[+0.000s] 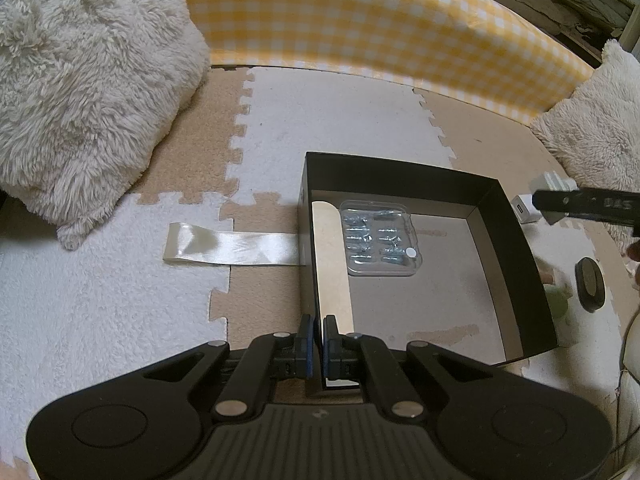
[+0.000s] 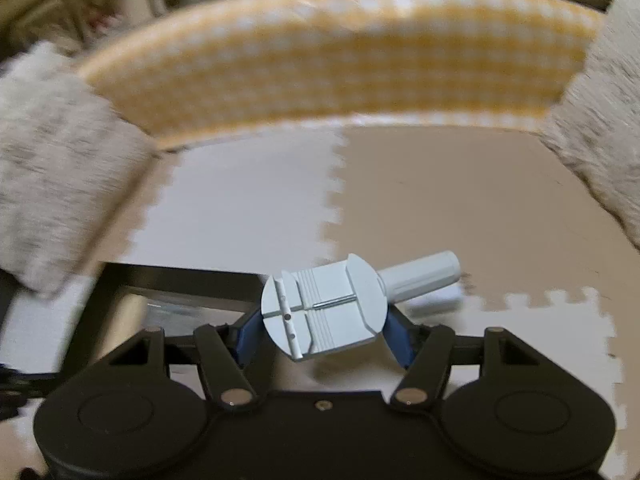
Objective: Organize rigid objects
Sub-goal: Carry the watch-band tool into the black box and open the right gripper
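A black open box [image 1: 516, 240] sits on the foam mat, with a clear plastic case of small metal parts [image 1: 380, 244] lying inside near its far left. My left gripper [image 1: 319, 344] is shut on the box's left wall at the near corner. In the right wrist view, my right gripper [image 2: 322, 336] is shut on a pale grey tool [image 2: 324, 304] with a round slotted base and a stubby handle, held above the mat to the right of the box [image 2: 180, 276]. The left wrist view catches the same tool [image 1: 554, 184] at the right gripper's finger.
A shiny white ribbon [image 1: 232, 248] runs left from the box. Right of the box lie a white cube plug [image 1: 524, 208], a black oval object [image 1: 590, 284] and something green [image 1: 558, 300]. Fluffy cushions [image 1: 88, 80] and a yellow checked bumper [image 1: 360, 28] ring the mat.
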The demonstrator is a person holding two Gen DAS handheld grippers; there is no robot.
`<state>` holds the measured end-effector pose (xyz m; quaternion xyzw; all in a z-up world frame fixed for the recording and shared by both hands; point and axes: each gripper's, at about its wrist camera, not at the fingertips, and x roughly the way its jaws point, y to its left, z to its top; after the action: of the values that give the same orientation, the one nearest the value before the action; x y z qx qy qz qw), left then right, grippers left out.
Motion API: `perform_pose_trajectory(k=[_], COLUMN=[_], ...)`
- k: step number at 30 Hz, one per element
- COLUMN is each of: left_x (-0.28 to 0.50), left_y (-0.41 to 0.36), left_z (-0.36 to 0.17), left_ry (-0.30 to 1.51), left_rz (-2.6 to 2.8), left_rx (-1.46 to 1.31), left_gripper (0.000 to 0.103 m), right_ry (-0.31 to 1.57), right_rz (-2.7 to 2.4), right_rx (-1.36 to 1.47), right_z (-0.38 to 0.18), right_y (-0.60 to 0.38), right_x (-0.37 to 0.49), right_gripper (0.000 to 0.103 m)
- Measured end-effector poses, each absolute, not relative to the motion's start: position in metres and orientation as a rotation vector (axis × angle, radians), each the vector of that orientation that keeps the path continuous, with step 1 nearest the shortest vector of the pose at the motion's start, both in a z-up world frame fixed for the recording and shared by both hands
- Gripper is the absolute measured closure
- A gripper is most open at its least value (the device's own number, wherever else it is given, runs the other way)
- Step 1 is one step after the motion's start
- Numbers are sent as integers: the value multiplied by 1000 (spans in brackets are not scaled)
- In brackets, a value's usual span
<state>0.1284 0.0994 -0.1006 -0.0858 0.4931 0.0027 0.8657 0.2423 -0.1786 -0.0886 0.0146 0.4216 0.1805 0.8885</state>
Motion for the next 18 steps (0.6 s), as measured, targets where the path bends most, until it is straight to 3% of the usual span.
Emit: perform_pose_trajectory(k=[10,18], left_x=[129,129], left_y=[99,99], left_z=[-100,-100], left_ry=[1033,1033], left_rz=[4,4], left_rx=[-180,-182], left_gripper=[99,99], right_ry=[935,1130], right_rz=[612,552], right_rx=[151,283], right_z=[-67,-102], right_y=[-115,-76], right_x=[195,203], right_gripper=[38,38])
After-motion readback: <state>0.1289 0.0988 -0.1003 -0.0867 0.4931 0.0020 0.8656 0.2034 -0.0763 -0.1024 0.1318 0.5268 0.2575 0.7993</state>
